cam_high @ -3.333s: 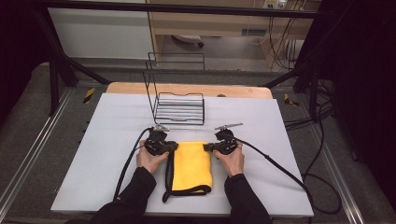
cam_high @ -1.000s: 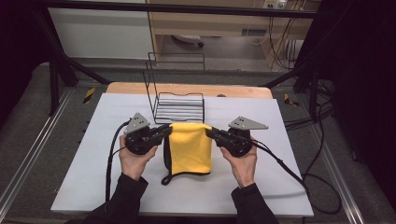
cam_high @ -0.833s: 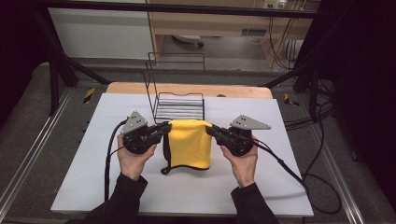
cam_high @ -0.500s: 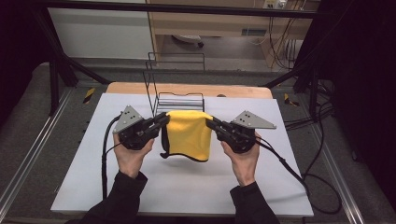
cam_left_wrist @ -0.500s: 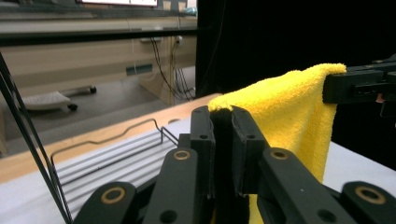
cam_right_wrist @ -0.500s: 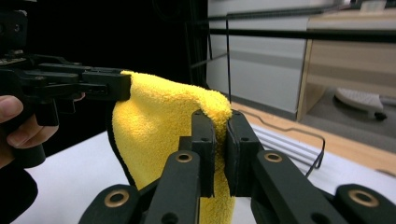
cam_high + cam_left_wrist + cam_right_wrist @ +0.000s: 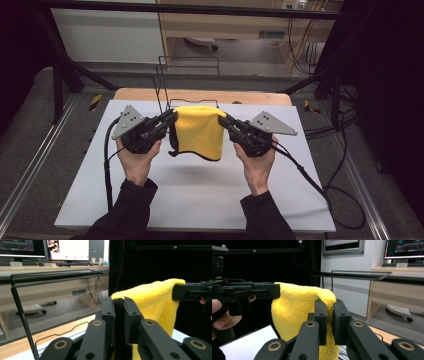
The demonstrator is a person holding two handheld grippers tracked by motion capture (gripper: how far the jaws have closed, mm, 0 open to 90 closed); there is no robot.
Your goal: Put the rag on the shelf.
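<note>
- Since 0.5 s ago, both grippers and the yellow cloth have risen and moved toward the wire rack.
- Left gripper: jaws clamped on cloth's left top corner.
- Cloth hangs between grippers, clear of the white table; rack stands just behind it.
- Right gripper: jaws clamped on right top corner.

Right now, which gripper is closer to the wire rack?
Left, slightly. The left gripper holds the yellow cloth just in front of the wire rack; the right gripper sits farther right.
</note>
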